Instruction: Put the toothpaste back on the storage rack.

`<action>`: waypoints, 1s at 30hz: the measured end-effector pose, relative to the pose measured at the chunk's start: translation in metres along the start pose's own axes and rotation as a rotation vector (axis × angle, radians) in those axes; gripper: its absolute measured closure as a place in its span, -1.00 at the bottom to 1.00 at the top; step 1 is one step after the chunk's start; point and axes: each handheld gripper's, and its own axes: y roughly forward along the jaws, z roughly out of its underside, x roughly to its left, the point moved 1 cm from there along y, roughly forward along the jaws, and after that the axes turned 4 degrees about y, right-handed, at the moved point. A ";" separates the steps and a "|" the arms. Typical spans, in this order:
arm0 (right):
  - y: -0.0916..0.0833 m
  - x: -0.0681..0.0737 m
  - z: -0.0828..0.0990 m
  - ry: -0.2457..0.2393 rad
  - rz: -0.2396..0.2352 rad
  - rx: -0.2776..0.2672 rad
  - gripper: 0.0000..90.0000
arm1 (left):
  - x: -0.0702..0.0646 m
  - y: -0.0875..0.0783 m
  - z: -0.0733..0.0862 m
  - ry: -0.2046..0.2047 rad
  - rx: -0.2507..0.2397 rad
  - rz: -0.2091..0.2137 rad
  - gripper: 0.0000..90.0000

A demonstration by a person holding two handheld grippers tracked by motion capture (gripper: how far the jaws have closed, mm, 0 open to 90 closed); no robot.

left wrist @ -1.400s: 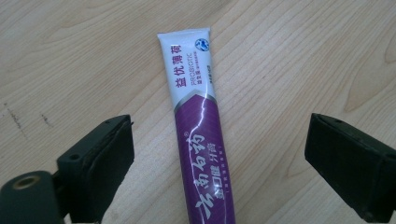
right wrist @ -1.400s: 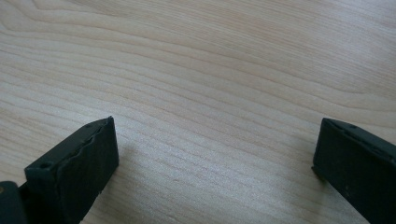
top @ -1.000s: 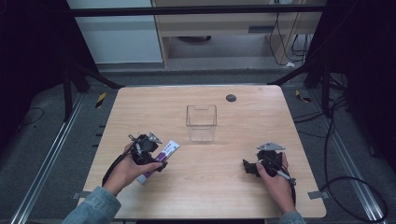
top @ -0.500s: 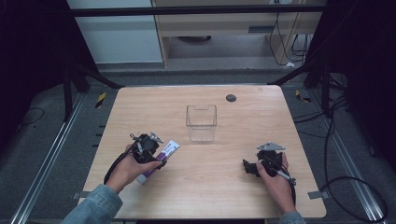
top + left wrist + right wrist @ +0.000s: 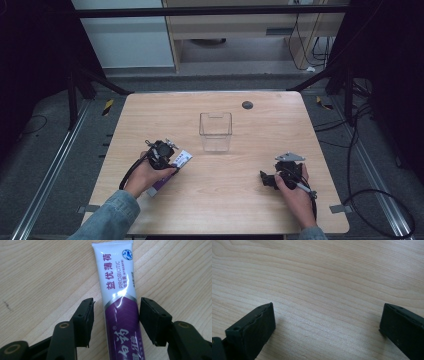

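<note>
A toothpaste tube (image 5: pixel 120 290), white at its flat end and purple toward the cap, lies flat on the wooden table (image 5: pixel 240 200). In the high view the tube (image 5: pixel 181 159) lies left of centre, partly under the person's left hand. My left gripper (image 5: pixel 116 307) points down over it. Its jaws have just been closing, with the tube's purple part between them. A narrow gap still shows on each side, smaller on the right. My right gripper (image 5: pixel 327 315) is open wide just above bare wood, and sits at the table's right front (image 5: pixel 266 179).
A clear plastic box (image 5: pixel 215 131) stands upright at the table's middle, behind and right of the tube. A small dark round disc (image 5: pixel 247 105) is set in the table near its far edge. Cables trail from both grippers.
My left gripper has sunk a little onto the tube and shifted slightly right. The tube and the right hand have stayed where they were.
</note>
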 end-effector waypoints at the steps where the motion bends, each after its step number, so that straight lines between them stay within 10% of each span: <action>1: 0.000 0.000 0.000 0.000 0.000 0.000 -0.99 | -0.001 0.001 -0.001 -0.001 0.001 0.001 0.02; 30: 0.000 0.000 0.000 -0.001 0.001 0.000 -0.99 | 0.000 0.009 -0.004 0.010 0.010 0.022 0.27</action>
